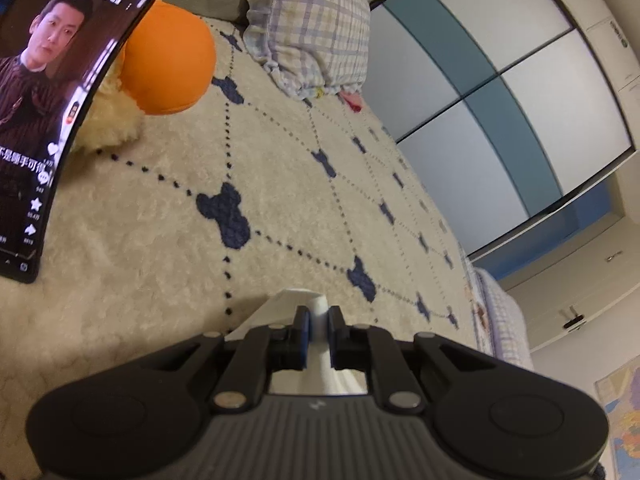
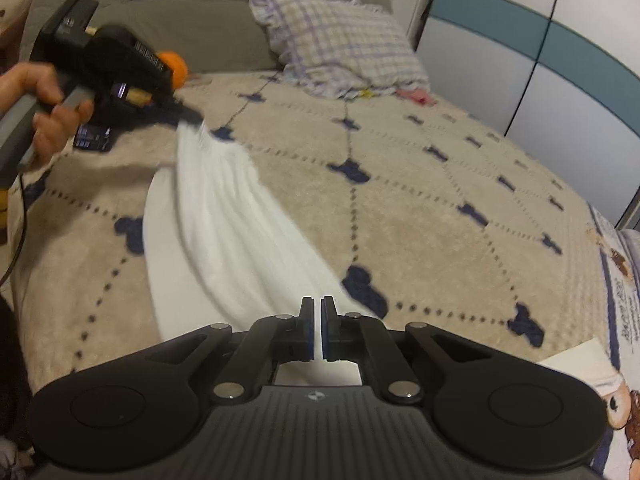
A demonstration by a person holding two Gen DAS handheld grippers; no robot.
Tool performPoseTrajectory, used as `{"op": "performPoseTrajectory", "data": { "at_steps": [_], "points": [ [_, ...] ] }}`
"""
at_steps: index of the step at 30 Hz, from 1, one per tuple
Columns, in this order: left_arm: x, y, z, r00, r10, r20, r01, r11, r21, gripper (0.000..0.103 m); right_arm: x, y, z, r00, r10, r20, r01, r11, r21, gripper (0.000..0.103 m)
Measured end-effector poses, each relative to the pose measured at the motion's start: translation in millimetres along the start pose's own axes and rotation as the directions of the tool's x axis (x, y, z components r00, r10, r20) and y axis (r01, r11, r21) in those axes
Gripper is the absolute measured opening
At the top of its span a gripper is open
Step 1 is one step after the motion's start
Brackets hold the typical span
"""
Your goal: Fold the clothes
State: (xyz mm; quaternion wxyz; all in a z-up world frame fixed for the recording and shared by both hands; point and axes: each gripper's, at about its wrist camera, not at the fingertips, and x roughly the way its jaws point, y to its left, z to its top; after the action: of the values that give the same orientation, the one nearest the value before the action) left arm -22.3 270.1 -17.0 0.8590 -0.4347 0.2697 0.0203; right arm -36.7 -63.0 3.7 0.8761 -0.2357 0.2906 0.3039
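1. The white cloth (image 2: 224,216) lies on the fuzzy cream blanket (image 2: 420,208) that has dark blue bear shapes and dotted lines on it. The blanket is my landmark for every place here.

2. The cloth is long and thin right now. Its long way runs across the blanket from the right gripper (image 2: 317,328), near the blanket's close edge, to the left gripper (image 2: 192,118), farther up toward the checked pillow (image 2: 340,48).

3. The right gripper is pinched almost all the way together, with a thin bit of white cloth between its blue pads. It holds the near end.

4. The left gripper (image 1: 318,332) is pinched narrow too, with a bunch of white cloth squeezed between its pads. In the right wrist view a hand (image 2: 48,112) holds it, and the cloth hangs down from its tip.

5. So each hand has one end, and the cloth is pulled between them, lifted a little off the blanket. A flat white part sits under it on the blanket.

6. I think the next move depends on that long line: one end must go over to meet the other to fold it in half.

7. The cloth looks soft, thin and floppy. The blanket looks thick and fluffy. A round orange cushion (image 1: 168,60) and a shiny phone (image 1: 52,120) sit at the blanket's far side.
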Motion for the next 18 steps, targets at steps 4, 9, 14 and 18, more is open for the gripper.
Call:
{"op": "performPoseTrajectory", "data": {
  "at_steps": [4, 9, 14, 18],
  "points": [
    [0.2, -1.5, 1.6, 1.000, 0.021, -0.003, -0.021, 1.000, 0.002, 0.009, 9.7, 11.1, -5.7, 0.999, -0.027, -0.042, 0.023, 0.996, -0.089, 0.020],
    [4.3, -0.9, -0.9, 0.998, 0.052, -0.024, -0.051, 0.999, 0.017, 0.009, 16.3, 10.7, -3.5, 0.999, -0.010, -0.040, 0.006, 0.995, -0.097, 0.021],
    [5.0, -1.7, -0.8, 0.998, 0.064, -0.025, -0.064, 0.997, 0.032, 0.009, 19.4, 14.0, -3.8, 0.998, 0.011, -0.056, -0.018, 0.991, -0.133, 0.021],
    [6.0, 2.8, 0.5, 0.996, 0.086, -0.038, -0.085, 0.996, 0.015, 0.009, 18.9, -3.0, -4.3, 0.998, -0.031, -0.061, 0.025, 0.994, -0.102, 0.022]
  ]
}}
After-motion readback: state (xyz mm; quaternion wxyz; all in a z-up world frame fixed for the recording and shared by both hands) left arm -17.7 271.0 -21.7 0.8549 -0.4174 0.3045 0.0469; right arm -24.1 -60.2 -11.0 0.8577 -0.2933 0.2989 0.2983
